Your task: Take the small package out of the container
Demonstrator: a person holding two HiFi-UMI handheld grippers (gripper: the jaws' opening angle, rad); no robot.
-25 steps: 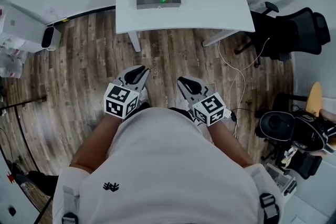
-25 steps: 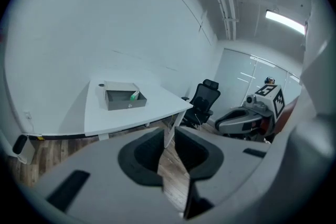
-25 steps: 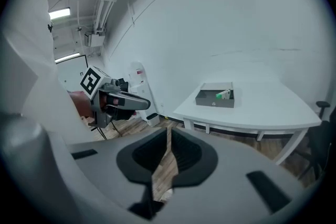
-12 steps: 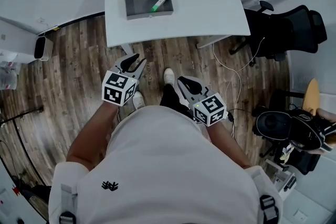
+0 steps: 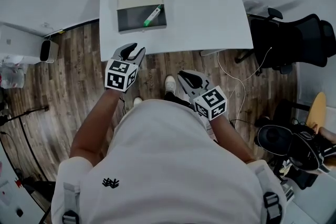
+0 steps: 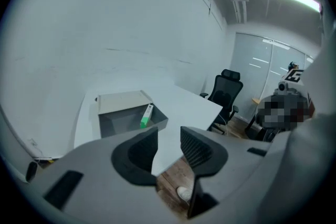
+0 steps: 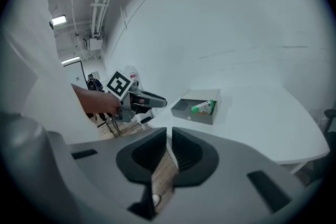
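The small package (image 5: 153, 15), white with a green end, lies inside the open grey container (image 5: 128, 19). It leans aslant against the wall on the 3 o'clock side, green end towards me. The container sits towards the 9 o'clock end of the white surface (image 5: 205, 8), fairly near the edge that faces me. Nothing has hold of the package yet.

This is the reach. To do it well, I judge I should carry my left gripper (image 5: 133, 50) over the container's near wall and come down from above. The jaws should line up across the package's narrow width, not along its length. I would close on the white part that stands clear of the wall, then lift straight up so the light box is not dragged along.

My left gripper is at the near edge of the surface, pointing to 12 o'clock at the container and well apart from it. Its jaws are opening, with nothing between them. My right gripper (image 5: 190, 80) hangs at 4 o'clock of the left one, close to my body over the wooden floor (image 5: 79, 60), pointing to about 11 o'clock. Its jaws are all but pressed together and empty. Both forearms reach forward from bent elbows.
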